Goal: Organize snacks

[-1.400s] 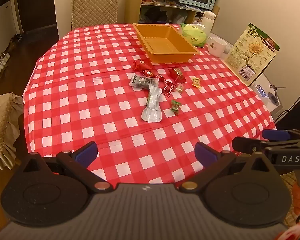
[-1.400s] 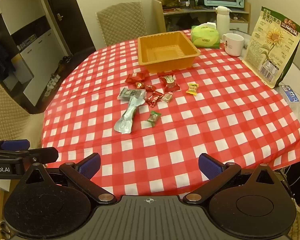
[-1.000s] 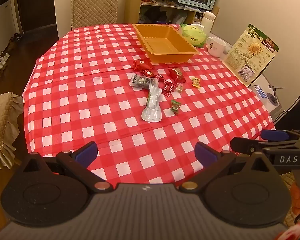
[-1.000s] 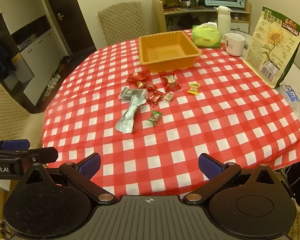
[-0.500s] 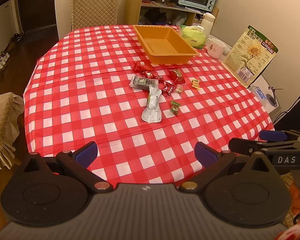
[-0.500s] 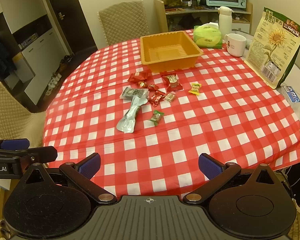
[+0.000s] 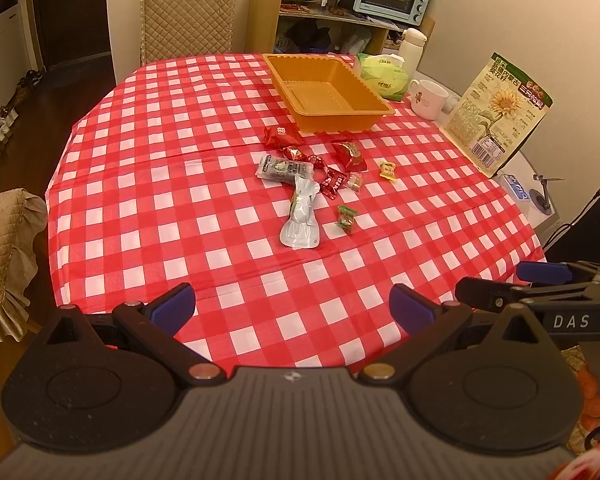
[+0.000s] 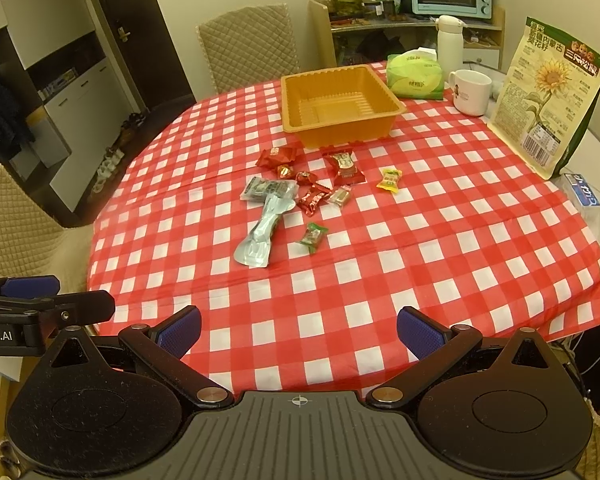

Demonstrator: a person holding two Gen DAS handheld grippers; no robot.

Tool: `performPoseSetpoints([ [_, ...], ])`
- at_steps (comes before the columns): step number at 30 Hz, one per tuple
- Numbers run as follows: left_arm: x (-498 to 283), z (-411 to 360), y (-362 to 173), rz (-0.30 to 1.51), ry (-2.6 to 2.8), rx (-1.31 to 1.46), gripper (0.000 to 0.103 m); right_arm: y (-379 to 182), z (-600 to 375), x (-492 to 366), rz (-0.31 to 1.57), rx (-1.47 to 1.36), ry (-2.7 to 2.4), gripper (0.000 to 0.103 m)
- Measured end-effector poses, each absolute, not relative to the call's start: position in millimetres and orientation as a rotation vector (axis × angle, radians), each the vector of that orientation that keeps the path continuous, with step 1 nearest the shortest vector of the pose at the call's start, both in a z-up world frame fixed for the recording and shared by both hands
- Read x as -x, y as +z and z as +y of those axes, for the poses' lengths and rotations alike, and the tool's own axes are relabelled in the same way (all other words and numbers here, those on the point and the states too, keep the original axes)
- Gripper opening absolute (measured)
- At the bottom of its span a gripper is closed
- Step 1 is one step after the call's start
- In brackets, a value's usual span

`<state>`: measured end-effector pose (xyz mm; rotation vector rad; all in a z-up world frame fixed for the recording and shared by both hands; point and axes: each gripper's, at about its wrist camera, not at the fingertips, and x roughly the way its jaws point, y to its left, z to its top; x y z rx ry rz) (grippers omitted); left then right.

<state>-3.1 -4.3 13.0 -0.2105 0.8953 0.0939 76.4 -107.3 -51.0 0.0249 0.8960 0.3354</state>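
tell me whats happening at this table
A person holds a claw in each hand, and both the left claw and right claw hover open and empty at the near edge of the table. The wrapped snacks lie loose on the checked cloth, and the orange tray beyond them is empty.

Beige walls, warm light; quilted chair (image 7: 186,16), dark door (image 8: 128,28), wooden shelf (image 8: 400,28)

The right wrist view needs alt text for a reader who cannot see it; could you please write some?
Small wrapped snacks lie scattered on a red-and-white checked tablecloth, just in front of an empty orange tray. The open right tool hangs over the table's near edge, holding nothing. A white mug and a sunflower seed bag stand at the far right.
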Motion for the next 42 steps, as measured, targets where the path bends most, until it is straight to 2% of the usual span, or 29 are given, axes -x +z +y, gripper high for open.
performPoseSetpoints([
  [42,7,6,11,0.886,0.097,0.227,0.103,-51,-93,-81,0.897,-0.008,0.358,0.103],
])
